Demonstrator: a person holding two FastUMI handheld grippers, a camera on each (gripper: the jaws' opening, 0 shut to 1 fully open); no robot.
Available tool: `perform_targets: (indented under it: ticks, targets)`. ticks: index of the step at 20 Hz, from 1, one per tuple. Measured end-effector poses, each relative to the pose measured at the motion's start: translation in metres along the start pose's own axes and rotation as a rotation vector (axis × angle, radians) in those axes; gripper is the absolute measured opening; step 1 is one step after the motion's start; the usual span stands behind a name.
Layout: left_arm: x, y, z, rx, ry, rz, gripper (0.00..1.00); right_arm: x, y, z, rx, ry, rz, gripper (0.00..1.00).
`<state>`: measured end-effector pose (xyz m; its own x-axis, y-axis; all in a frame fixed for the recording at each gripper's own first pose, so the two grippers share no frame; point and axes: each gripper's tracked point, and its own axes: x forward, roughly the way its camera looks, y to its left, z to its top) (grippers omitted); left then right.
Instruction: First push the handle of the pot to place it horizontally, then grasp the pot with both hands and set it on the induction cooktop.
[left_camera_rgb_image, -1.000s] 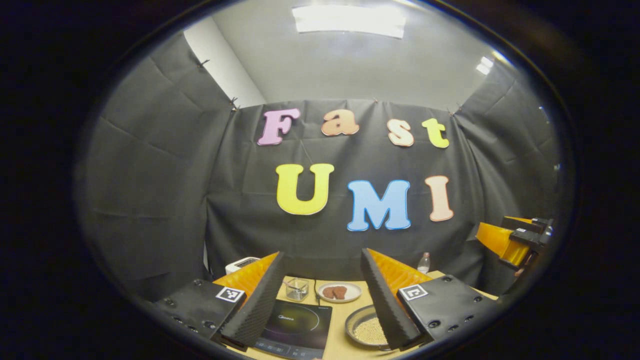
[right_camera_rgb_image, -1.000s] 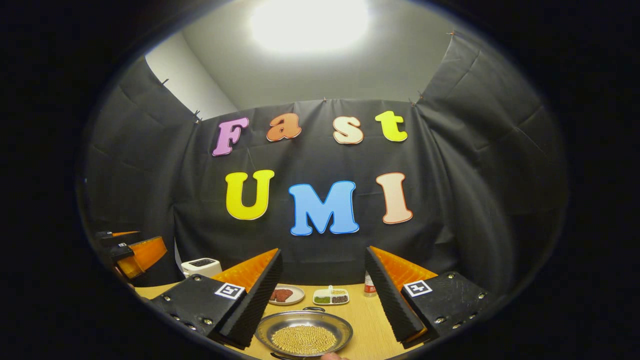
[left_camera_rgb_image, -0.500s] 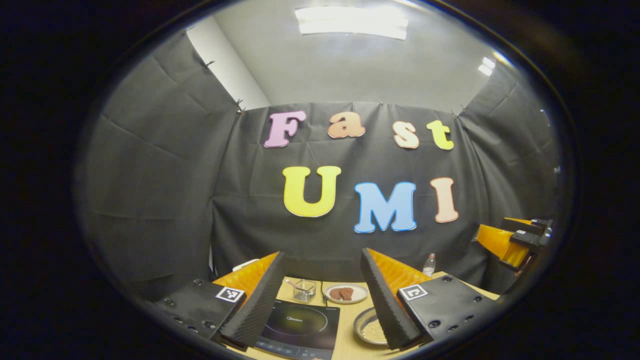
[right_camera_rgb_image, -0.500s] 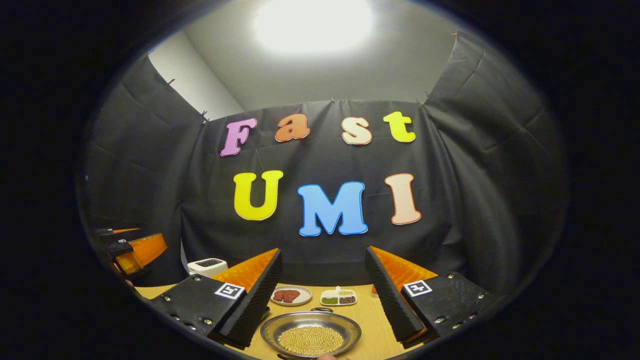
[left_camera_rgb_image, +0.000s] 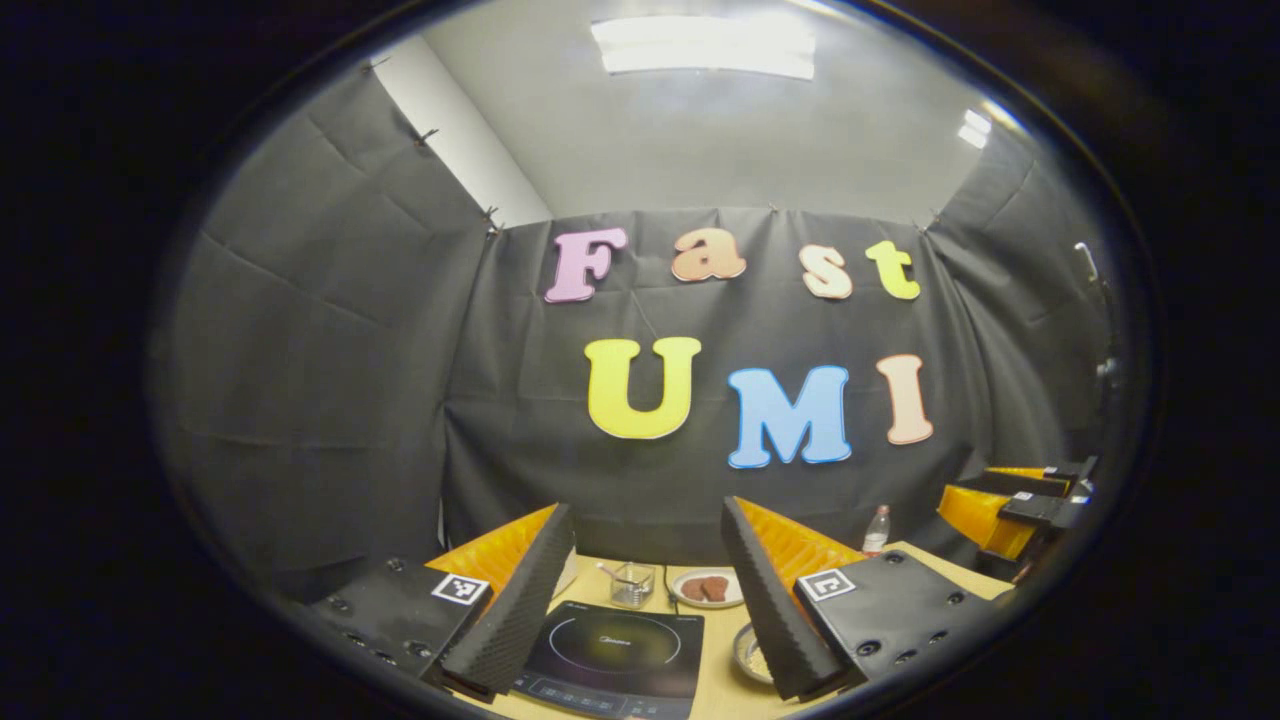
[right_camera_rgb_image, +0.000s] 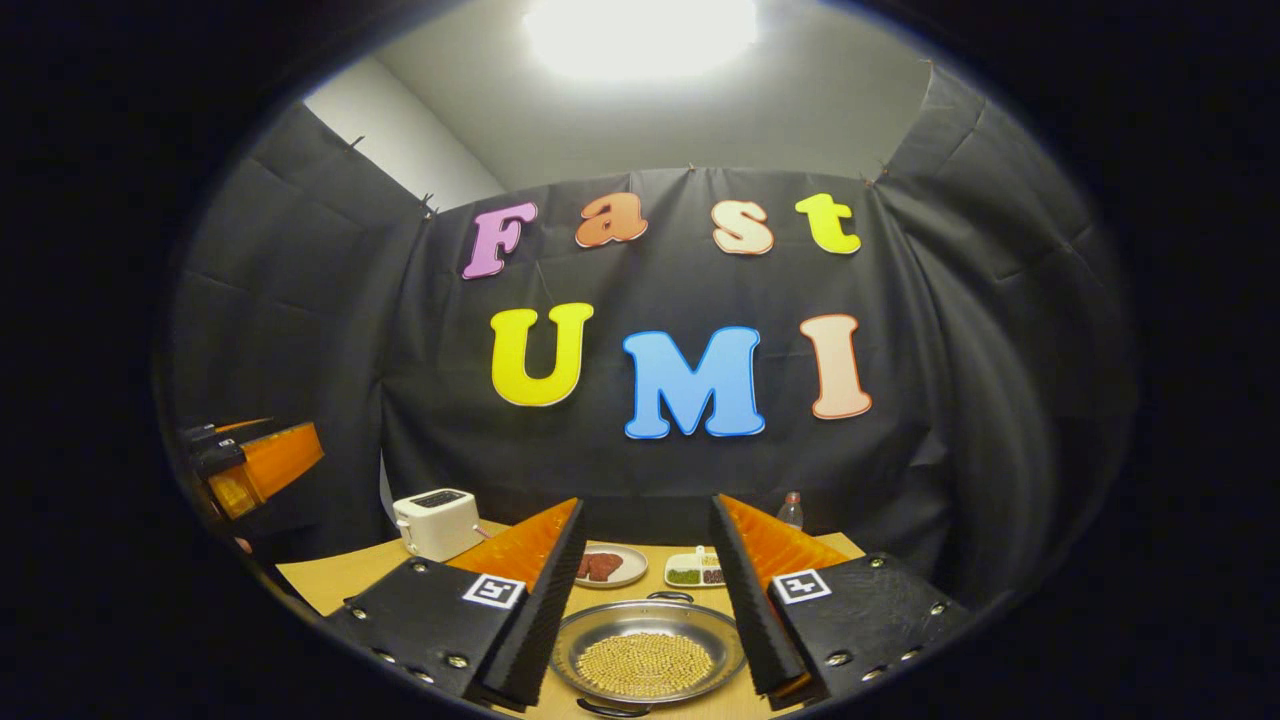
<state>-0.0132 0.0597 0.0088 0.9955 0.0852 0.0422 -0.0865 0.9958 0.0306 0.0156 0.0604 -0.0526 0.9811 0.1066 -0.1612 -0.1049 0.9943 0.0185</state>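
Left gripper (left_camera_rgb_image: 645, 590): jaws spread wide, nothing between pads, fingers angled forward and slightly down, raised off desk. Right gripper (right_camera_rgb_image: 645, 590): jaws also apart, gap a bit narrower, clamping nothing, same forward tilt, not touching anything. In left gripper view, right gripper sits far right at mid height; in right gripper view, left gripper sits far left.

Orange-black claw (right_camera_rgb_image: 645, 585), seemingly ribbed pads (right_camera_rgb_image: 545, 610)

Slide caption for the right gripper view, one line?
Open right gripper above the pot of yellow grains on the wooden table, toaster behind.
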Motion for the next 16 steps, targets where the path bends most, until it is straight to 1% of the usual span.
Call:
perform_targets:
  ticks: [1,2,3,4,5,6,7,8,9,10,12,14,15,16]
  targets:
    - [0.000,0.004,0.002,-0.006,-0.003,0.003,0.99,0.002,0.005,-0.004,0.018,0.023,0.011,0.69]
    - [0.001,0.008,0.002,-0.012,-0.007,0.006,0.96,0.007,0.015,-0.010,0.044,0.051,0.040,0.53]
    - [0.000,0.012,0.003,-0.014,-0.010,0.011,0.99,0.010,0.025,-0.021,0.061,0.093,0.062,0.52]
    - [-0.001,0.018,0.002,-0.014,-0.016,0.013,0.99,0.012,0.029,-0.035,0.064,0.141,0.077,0.52]
    - [-0.002,0.023,0.002,-0.014,-0.021,0.015,0.99,0.013,0.031,-0.044,0.066,0.176,0.071,0.40]
    - [-0.002,0.027,0.001,-0.013,-0.020,0.012,0.99,0.014,0.038,-0.053,0.073,0.208,0.085,0.14]
    - [-0.002,0.031,0.002,-0.011,-0.019,0.009,0.99,0.012,0.047,-0.063,0.077,0.241,0.103,0.14]
    - [-0.002,0.036,-0.001,-0.009,-0.018,0.007,0.99,0.013,0.048,-0.071,0.067,0.258,0.085,0.18]
    - [-0.003,0.042,-0.002,-0.009,-0.017,0.006,0.99,0.022,0.051,-0.082,0.068,0.270,0.080,0.07]
    - [-0.004,0.047,-0.002,-0.010,-0.020,0.005,0.94,0.016,0.060,-0.084,0.076,0.292,0.108,0.04]
    - [-0.007,0.053,0.000,-0.022,-0.029,-0.008,0.97,0.012,0.081,-0.105,0.062,0.354,0.153,0.05]
    - [-0.008,0.065,-0.008,-0.021,-0.016,-0.001,0.99,0.007,0.098,-0.130,0.068,0.442,0.206,0.05]
    - [-0.010,0.071,-0.010,-0.019,-0.011,0.010,0.96,0.003,0.106,-0.144,0.077,0.495,0.236,0.04]
    - [-0.010,0.076,-0.013,-0.020,-0.007,0.021,0.96,0.000,0.111,-0.158,0.076,0.533,0.249,0.05]
